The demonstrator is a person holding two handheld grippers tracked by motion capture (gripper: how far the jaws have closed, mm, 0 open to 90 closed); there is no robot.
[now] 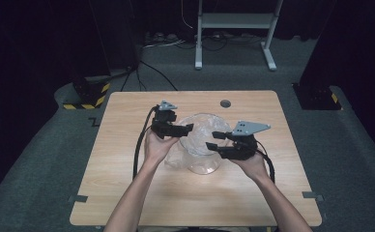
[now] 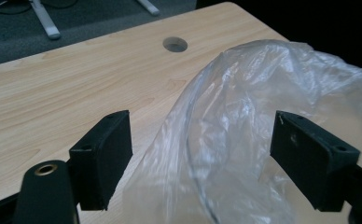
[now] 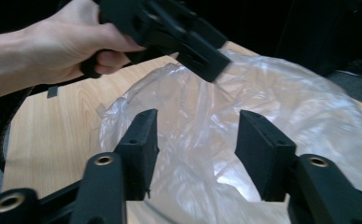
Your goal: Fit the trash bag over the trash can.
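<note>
Both tongs [image 1: 188, 130] [image 1: 214, 140] released, flanking plastic-lined bowl [image 1: 201, 145] mid-table [image 1: 127, 193], wide bare margins around.

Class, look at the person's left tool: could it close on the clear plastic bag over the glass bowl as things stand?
Probably yes. The left tool is open, with the clear plastic bag already bulging between its jaws, and nothing blocks it. The right tool sits at the bowl's other side.

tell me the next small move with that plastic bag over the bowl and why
Probably close the left gripper on the plastic bag again: both grippers stand open with film between the pads, unpinched, and the bag sits loose and crumpled over the glass bowl.
</note>
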